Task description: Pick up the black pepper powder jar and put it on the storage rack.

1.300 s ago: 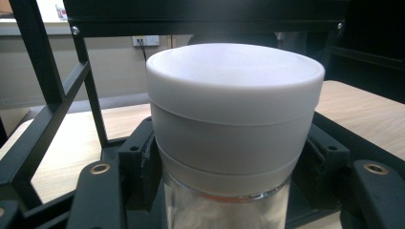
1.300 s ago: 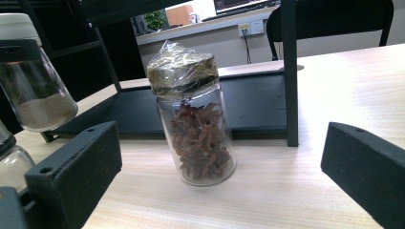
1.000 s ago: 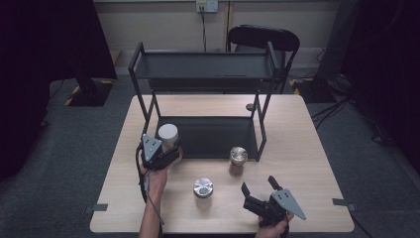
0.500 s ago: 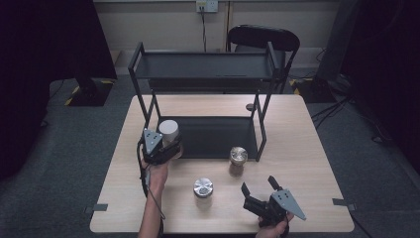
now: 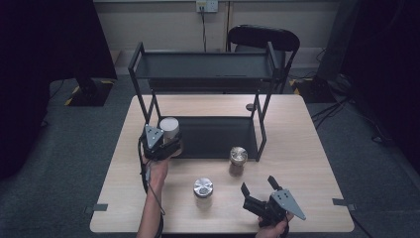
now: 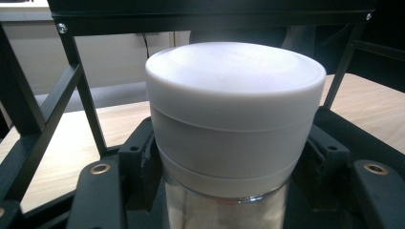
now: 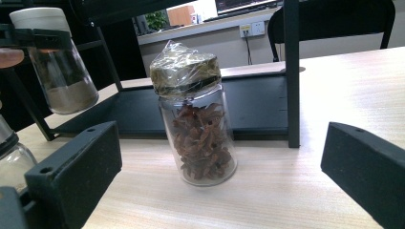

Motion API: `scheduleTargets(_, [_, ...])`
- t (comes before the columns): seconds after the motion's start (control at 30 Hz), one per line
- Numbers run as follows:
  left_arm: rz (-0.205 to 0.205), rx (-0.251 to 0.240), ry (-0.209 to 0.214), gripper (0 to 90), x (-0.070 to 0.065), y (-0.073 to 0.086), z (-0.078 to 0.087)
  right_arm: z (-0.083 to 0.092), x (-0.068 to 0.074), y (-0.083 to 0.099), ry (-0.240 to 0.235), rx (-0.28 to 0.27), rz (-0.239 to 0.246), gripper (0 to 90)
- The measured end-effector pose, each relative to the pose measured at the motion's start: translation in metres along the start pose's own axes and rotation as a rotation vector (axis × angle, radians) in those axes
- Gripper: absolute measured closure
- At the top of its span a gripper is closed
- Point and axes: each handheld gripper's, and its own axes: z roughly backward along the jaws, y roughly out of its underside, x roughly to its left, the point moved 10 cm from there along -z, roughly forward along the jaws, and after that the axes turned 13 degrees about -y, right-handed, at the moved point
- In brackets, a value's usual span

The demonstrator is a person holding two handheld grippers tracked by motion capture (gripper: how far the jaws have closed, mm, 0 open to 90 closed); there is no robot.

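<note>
left gripper (image 5: 167, 145) is clamped on the white-capped jar (image 5: 169, 128), jaws closed on the glass body just under the cap. in the left gripper view the jar (image 6: 234, 119) sits dead centre between the two black jaws, touching both, upright. jar is held at the near-left corner of the black rack (image 5: 208, 74), just over the near edge of the rack's lower shelf (image 5: 213, 136); whether its base touches the shelf i can't tell, the gripper hides it. brown powder shows in the lower half of the jar in the right gripper view (image 7: 57, 62).

right gripper (image 5: 257, 191) hangs over the near-right of the table (image 5: 307, 148), jaws spread wide, nothing between them. star anise jar (image 5: 238, 159) stands on the table just far of it, right in line with the open jaws (image 7: 198, 119), well apart from both pads. silver-lidded jar (image 5: 203, 187) stands to the left, between the two grippers.
</note>
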Motion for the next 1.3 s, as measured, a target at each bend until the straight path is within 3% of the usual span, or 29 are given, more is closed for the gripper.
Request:
scheduleTargets(0.57, [-0.004,0.013,-0.006,35.2,0.000,0.001,-0.013,0.000,0.000,0.000,-0.001,0.003,0.004,0.0])
scheduleTargets(0.63, [-0.027,0.019,0.000,35.3,-0.001,0.002,-0.016,0.000,0.000,0.000,-0.001,0.004,0.005,0.0])
scheduleTargets(0.83, [-0.029,0.033,-0.001,35.3,-0.003,0.008,-0.022,0.000,0.001,0.000,0.001,0.005,0.006,0.0])
scheduleTargets(1.3, [-0.004,0.073,-0.013,35.2,0.001,0.014,-0.026,-0.001,0.001,-0.001,0.000,0.009,0.004,0.0])
